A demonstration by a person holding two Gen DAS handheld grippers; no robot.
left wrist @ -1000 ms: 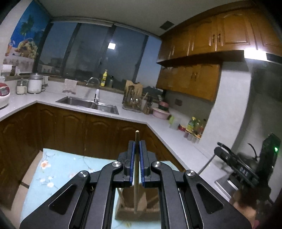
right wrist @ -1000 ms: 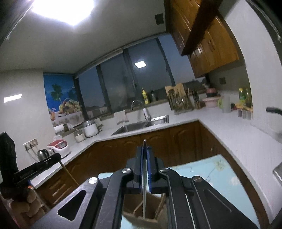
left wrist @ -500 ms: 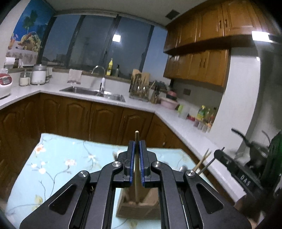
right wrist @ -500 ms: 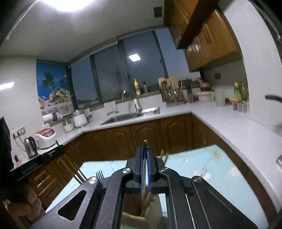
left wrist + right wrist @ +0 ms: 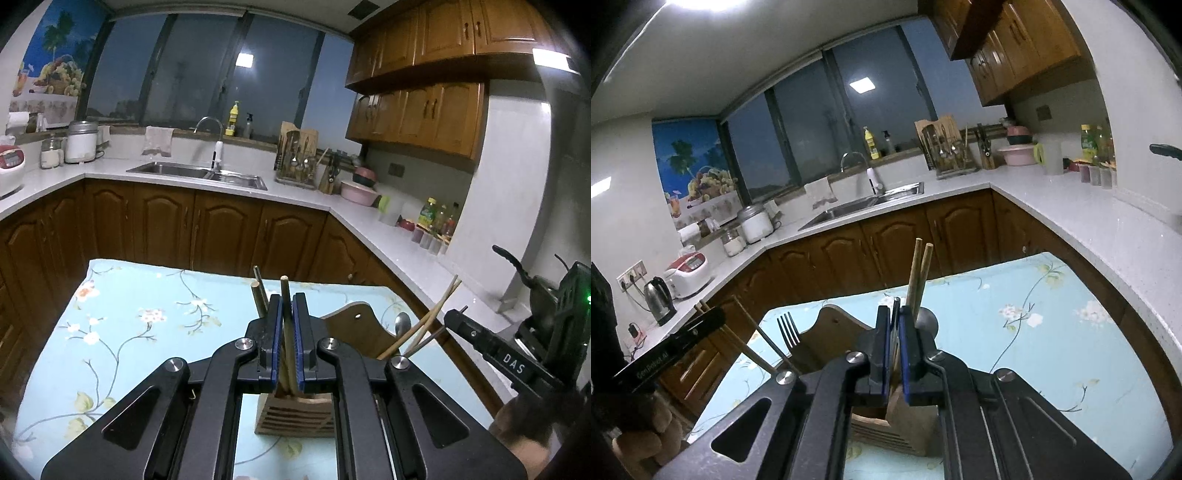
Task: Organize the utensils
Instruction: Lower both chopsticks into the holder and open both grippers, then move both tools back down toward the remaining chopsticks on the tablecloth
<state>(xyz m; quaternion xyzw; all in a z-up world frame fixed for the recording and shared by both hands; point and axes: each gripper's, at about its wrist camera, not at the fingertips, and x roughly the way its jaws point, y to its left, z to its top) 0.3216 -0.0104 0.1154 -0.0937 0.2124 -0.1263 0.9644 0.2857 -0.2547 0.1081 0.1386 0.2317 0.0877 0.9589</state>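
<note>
A wooden utensil holder (image 5: 295,417) stands on the floral blue tablecloth (image 5: 140,325), directly under both grippers; it also shows in the right wrist view (image 5: 905,428). My left gripper (image 5: 287,302) is shut on an upright wooden chopstick (image 5: 285,295) whose lower end reaches into the holder. My right gripper (image 5: 894,314) is shut on a thin metal utensil handle (image 5: 896,306), also pointing down into the holder. Other chopsticks (image 5: 919,273), a fork (image 5: 788,330) and a spoon (image 5: 402,323) stand in the holder.
The table sits in a kitchen with dark wooden cabinets (image 5: 207,229) and a white L-shaped counter (image 5: 384,243) just beyond it. A sink (image 5: 199,171) and a dish rack (image 5: 299,162) are at the back. A kettle (image 5: 659,299) stands on the left counter.
Both grippers have lowered toward the holder with their utensils. The table and holder now fill more of each view, and the other utensils in the holder have come into sight.
</note>
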